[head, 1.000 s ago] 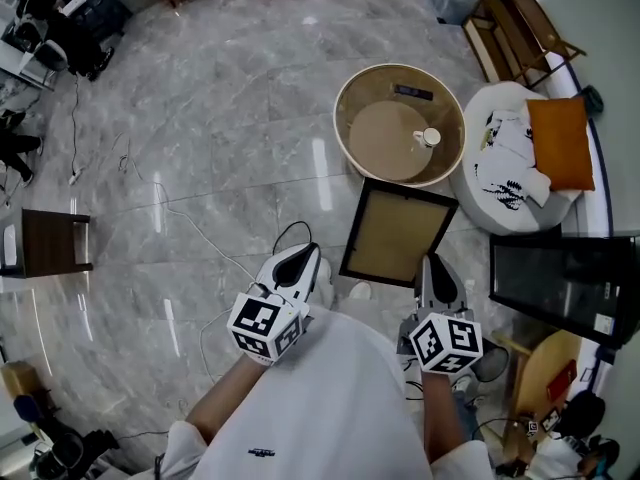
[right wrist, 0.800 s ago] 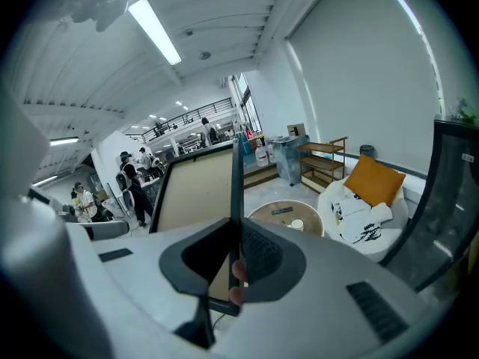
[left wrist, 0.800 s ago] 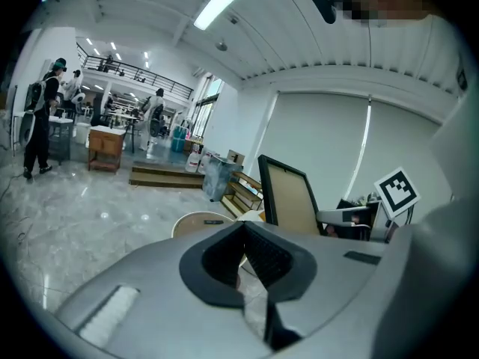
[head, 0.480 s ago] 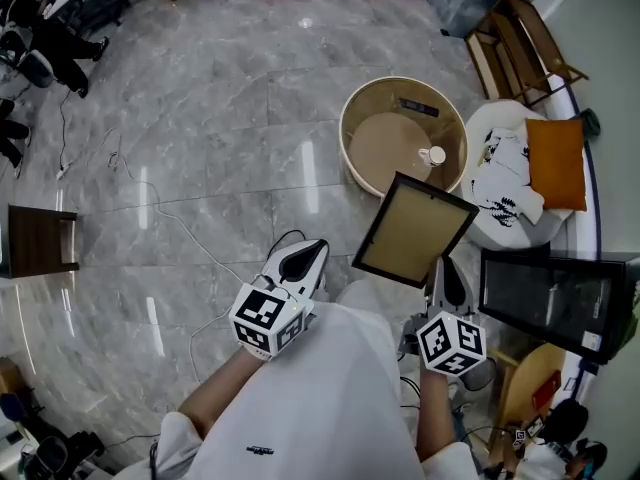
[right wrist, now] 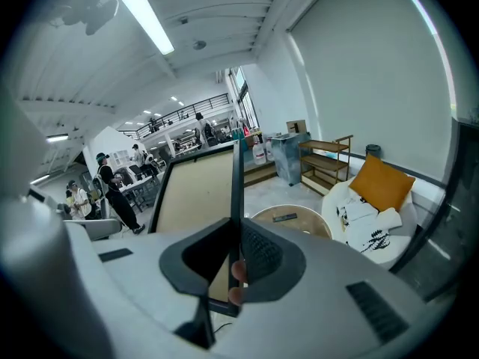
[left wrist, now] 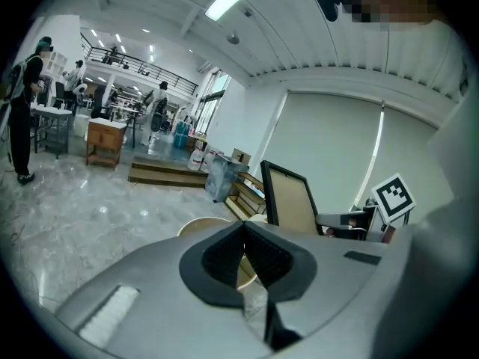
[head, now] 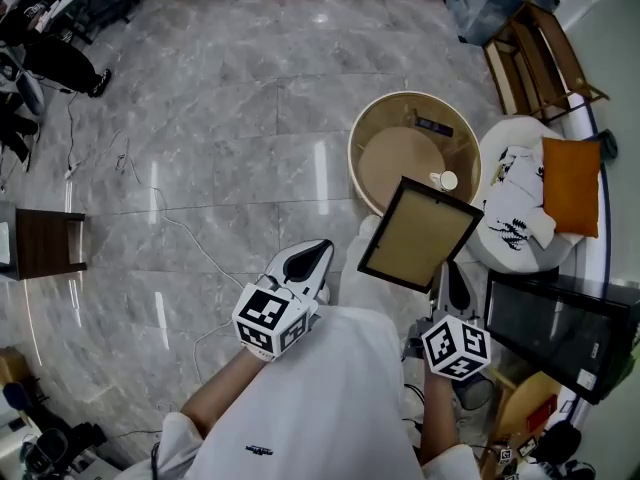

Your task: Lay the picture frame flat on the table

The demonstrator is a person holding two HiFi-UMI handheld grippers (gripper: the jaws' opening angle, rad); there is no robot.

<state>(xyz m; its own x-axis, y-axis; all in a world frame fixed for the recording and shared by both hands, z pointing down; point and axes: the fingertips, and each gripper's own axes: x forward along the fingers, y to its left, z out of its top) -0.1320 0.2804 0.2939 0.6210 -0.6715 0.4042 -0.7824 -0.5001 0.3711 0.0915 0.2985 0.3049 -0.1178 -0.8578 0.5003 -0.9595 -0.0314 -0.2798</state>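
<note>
The picture frame (head: 418, 233) hangs in the air, tilted, its lower edge clamped in the right tongs (head: 445, 276), which close on the dark moulding. The left tongs (head: 318, 253) sit well apart to the frame's left, pressed together with nothing between them.

From the head view the frame's tan panel faces up and its far corner overlaps the near rim of the round tabletop (head: 395, 153); whether it touches that rim cannot be told from there. A small white cup (head: 448, 180) stands on the tabletop just beside that corner.

The right gripper view shows what the head view does not: the frame (right wrist: 196, 193) seen nearly edge-on, rising upright out of the tongs (right wrist: 236, 249), with the tabletop (right wrist: 288, 221) lower and beyond it, clear of the frame. The left gripper view shows its own tongs (left wrist: 243, 234) meeting at the tips, and the frame (left wrist: 293, 200) standing off to the right beside the other gripper's marker cube (left wrist: 394, 196).

In the head view the frame's lower edge hides the right tongs' tips, and the person's white sleeve cuts off both grippers' rear parts
</note>
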